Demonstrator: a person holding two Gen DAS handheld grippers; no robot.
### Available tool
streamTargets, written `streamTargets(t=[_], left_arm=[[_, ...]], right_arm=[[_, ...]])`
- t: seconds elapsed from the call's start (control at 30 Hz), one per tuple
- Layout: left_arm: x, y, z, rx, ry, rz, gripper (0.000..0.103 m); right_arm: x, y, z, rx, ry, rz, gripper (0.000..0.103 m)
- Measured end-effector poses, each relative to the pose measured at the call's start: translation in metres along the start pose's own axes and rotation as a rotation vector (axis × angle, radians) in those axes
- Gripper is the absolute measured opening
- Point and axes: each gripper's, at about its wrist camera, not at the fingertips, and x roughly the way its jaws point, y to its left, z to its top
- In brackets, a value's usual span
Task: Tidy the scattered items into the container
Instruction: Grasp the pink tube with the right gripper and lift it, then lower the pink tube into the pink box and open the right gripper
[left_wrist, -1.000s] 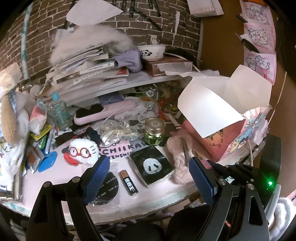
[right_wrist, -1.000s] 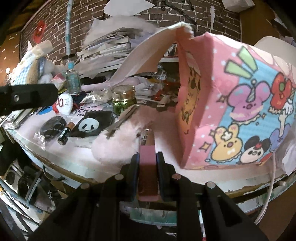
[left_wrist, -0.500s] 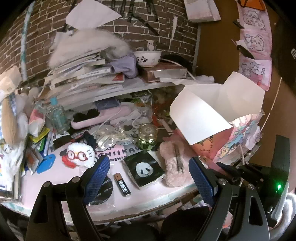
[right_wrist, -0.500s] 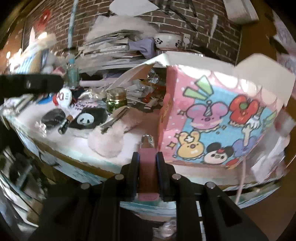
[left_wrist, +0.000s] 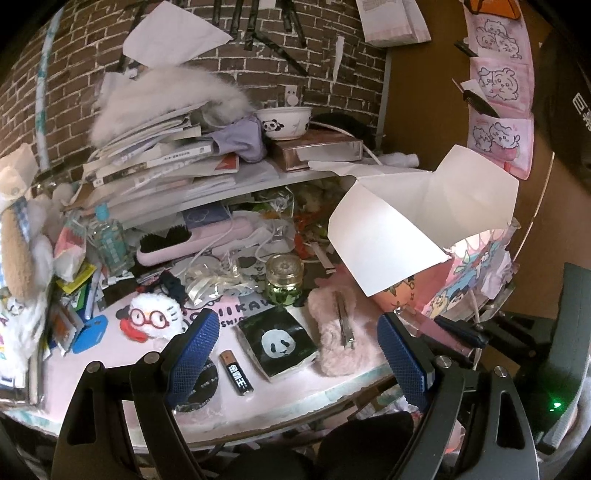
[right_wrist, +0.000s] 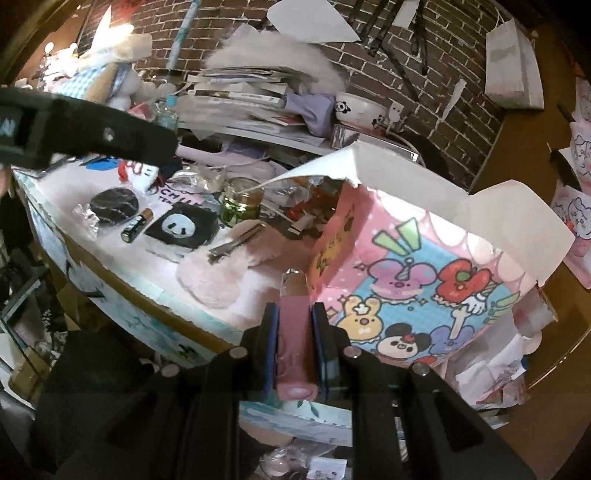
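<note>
Tube, pink w/ clear cap: sitting pinched between pads of right gripper, jaws closed down to its width. Since a sec ago it's been rising off the desk edge and now hanging beside the box, near its pink front corner, not yet over the opening. Meaning, prob.: pick done, carry under way; lift higher and clear the white flaps before drop.

Orientation: long axis running along the fingers, cap end pointing fwd/away from cam toward box corner, flat base toward cam. Roughly level w/ gripper, no visible tilt.

Left gripper: jaws spread wide, holding nothing, hovering above desk front over panda pad and battery; framing about as before, pulled back slightly.

Still lying out: fluffy clip, jar, plush.
</note>
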Motion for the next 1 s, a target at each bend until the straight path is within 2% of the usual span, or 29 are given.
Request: streamTargets(t=[0.3, 0.6, 0.77, 1.0], left_arm=[[-0.008, 0.0, 0.004, -0.013, -0.02, -0.013, 0.085], [-0.035, -0.022, 0.014, 0.027, -0.071, -0.058, 0.086], [-0.051, -0.032, 0.02, 0.04, -0.106, -0.044, 0.088], [-0.061, -0.028, 0.028, 0.007, -0.142, -0.04, 0.091]], right_arm=[[-0.026, 0.003, 0.005, -0.042, -0.023, -0.016, 0.015], [-0.07, -0.003, 0.01, -0.053, -0.075, -0.076, 0.015], [-0.09, -0.012, 0.013, -0.049, -0.099, -0.119, 0.015], [-0.111, -0.026, 0.022, -0.039, -0.146, -0.173, 0.015]])
